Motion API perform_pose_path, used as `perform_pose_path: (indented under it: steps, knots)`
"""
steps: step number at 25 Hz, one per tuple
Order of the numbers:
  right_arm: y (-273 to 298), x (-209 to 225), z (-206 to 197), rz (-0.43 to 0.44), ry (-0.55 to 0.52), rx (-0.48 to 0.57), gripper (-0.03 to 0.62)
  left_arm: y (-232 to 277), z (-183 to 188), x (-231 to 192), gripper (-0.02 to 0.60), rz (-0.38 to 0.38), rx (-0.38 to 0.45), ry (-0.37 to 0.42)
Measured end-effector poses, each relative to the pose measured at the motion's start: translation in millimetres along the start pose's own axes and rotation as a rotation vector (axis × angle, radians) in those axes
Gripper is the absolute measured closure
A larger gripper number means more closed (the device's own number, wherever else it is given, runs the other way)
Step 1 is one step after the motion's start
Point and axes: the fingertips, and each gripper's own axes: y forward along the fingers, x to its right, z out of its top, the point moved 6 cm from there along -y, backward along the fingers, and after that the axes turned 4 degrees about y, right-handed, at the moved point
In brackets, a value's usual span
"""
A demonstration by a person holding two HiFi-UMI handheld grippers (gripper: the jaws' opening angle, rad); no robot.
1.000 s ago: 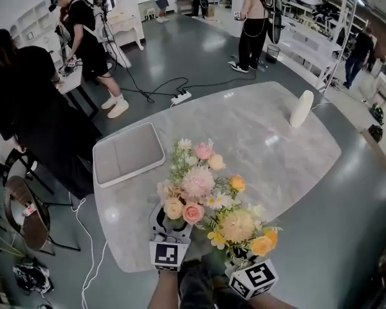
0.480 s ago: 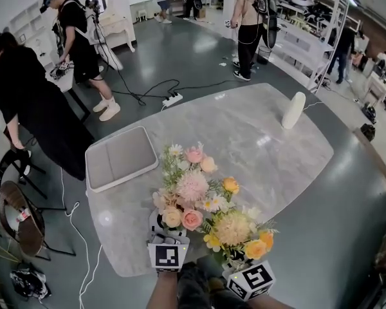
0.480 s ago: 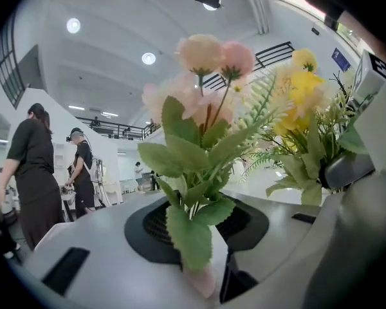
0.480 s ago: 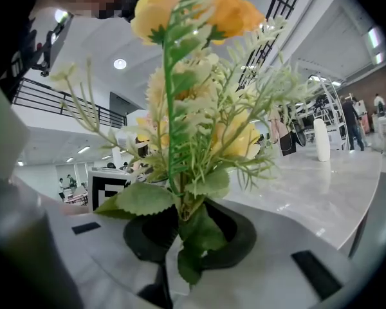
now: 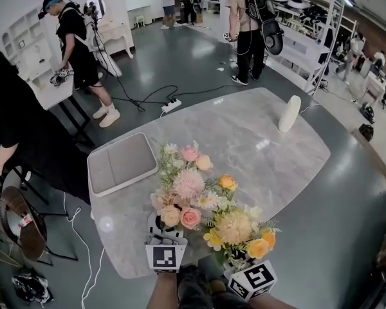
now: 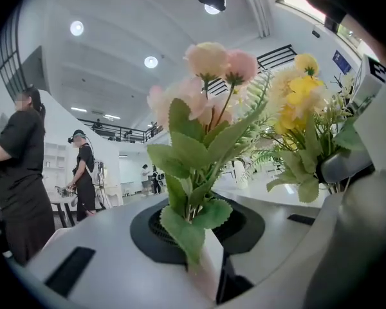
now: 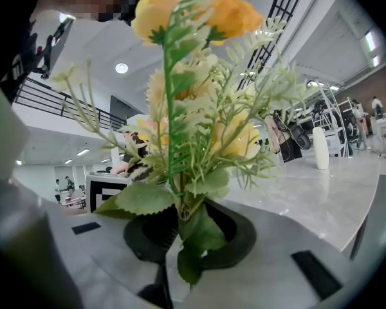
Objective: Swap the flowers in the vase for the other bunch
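No readable text anywhere from my end, just black-and-white square patterns on the left cube (image 5: 166, 256) and the right cube (image 5: 260, 279).

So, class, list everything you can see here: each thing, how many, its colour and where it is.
table: one, grey marble, centre
tray: one, grey with a pale rim, on the table's left side
vase: one, white, at the table's far right, no flowers in it
pink bunch: one, pink and cream with green leaves, held over the near edge
yellow bunch: one, yellow and orange, to the right of the pink bunch
power strip: one, white, on the floor beyond the table
people: several, mostly in dark clothes, standing around the room
left gripper: one, jaws just closed on the pink bunch's stems
right gripper: one, clamped on the yellow bunch's stems
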Motion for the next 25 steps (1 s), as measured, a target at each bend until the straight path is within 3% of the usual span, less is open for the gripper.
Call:
perform_pose_path:
  steps: [25]
  knots:
    - [-11,-18,64,0.101,-0.044,0.116,0.517,-19,72,-13,0.486,0.035,0.106,-0.073]
